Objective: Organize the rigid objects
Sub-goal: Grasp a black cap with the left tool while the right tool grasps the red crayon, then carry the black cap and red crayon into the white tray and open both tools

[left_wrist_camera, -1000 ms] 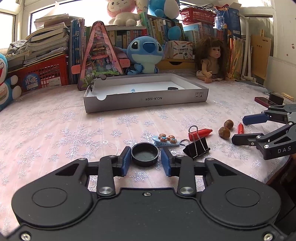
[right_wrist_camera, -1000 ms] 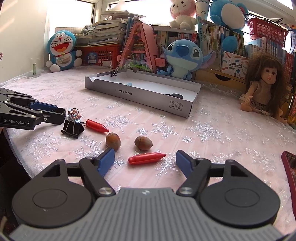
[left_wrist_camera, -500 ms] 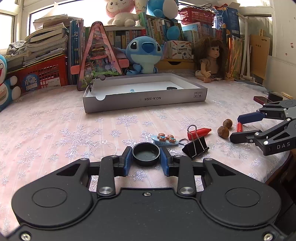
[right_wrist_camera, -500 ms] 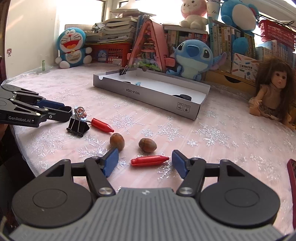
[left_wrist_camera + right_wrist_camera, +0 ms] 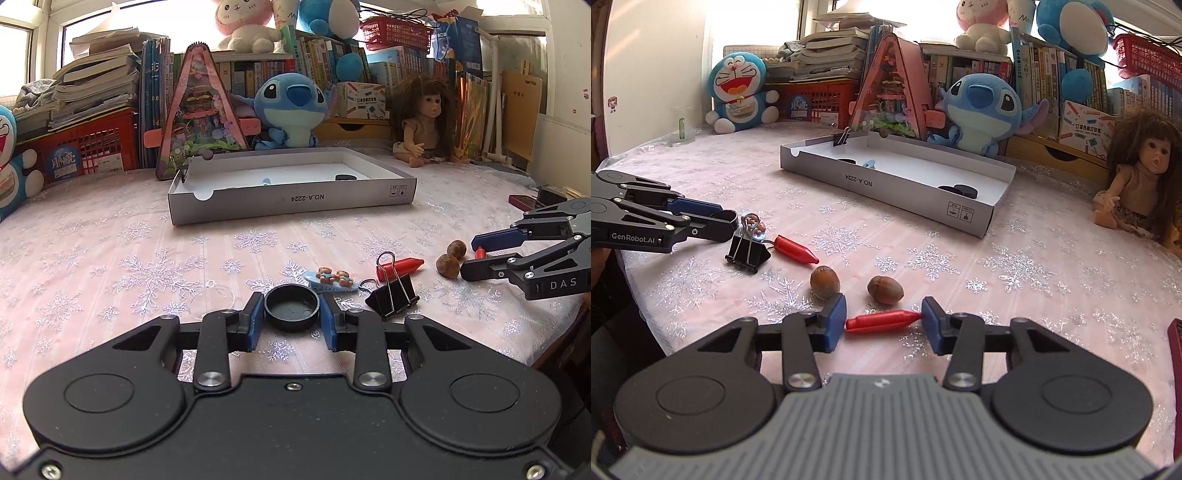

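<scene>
On the desk [image 5: 110, 251], under a pink cloth with snowflakes, the left claw [image 5: 292, 314] is clenched on a round black cap [image 5: 291, 307]; both blue pads touch its rim, and the cap sits square between them, its hollow side up. Just right of the cap lie a small blue hair clip with two bears [image 5: 331, 280] and a black binder clip [image 5: 392, 297], with a red crayon [image 5: 399, 266] behind the binder clip. Farther right are two brown nuts [image 5: 824, 282], side by side but apart. The right claw [image 5: 883, 323] is closing around a second red crayon [image 5: 882, 320], which lies crosswise between its fingertips: the blunt end is at the left pad and the pointed tip meets the right pad. Whether the pads already press on it I cannot tell for certain. Beyond all this stands a shallow grey box [image 5: 897, 195] with a few small things inside.
</scene>
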Available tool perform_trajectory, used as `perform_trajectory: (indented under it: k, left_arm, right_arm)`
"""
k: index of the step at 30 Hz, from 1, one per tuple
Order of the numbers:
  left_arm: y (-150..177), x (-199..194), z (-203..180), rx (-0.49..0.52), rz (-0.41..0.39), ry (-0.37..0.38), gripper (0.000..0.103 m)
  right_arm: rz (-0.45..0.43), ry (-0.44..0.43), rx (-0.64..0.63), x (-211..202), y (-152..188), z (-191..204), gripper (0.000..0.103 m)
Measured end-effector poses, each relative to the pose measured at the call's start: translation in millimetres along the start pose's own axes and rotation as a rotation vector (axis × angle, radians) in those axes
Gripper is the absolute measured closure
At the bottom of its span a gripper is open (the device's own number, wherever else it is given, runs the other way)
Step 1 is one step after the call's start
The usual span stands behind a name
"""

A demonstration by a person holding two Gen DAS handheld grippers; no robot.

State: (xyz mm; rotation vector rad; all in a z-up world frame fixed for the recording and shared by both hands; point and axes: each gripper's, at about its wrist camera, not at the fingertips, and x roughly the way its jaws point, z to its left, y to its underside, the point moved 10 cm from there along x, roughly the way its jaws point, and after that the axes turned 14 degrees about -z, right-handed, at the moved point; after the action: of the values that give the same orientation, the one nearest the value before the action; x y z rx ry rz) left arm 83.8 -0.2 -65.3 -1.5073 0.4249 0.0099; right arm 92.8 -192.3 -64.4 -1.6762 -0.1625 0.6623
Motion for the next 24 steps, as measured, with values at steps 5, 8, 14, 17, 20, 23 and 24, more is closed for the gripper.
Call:
perform_trajectory:
  k: [5,8,14,17,20,23,24]
  left_arm:
    - [-2,0,4,-0.013,0.004,-0.011,0.073]
    - [-4,1,6,-0.031,0.008,-0.020,0.073]
    - [-12,2,8,-0.037,-0.005,-0.031,0.073]
    - [-18,4,11,-0.029,-0.018,-0.043,0.073]
    - [-25,6,14,-0.032,-0.029,-0.047,0.073]
    - [-32,8,17,-0.026,-0.035,-0.059,0.073]
    - [-34,10,18,-0.022,-0.036,-0.066,0.073]
  right_arm:
    - [-0.002,0.041,0.011,0,-3,-5,0.054]
    - [-0.004,0.066,0.035,0,-6,-9,0.054]
    - [-0.005,0.127,0.074,2,-13,-20,0.054]
    - [-0.004,0.165,0.086,3,-15,-26,0.054]
    - [0.003,0.207,0.094,4,-17,-34,0.054]
    - [0.008,0.250,0.107,6,-18,-42,0.054]
    - [0.008,0.262,0.111,7,-19,-44,0.054]
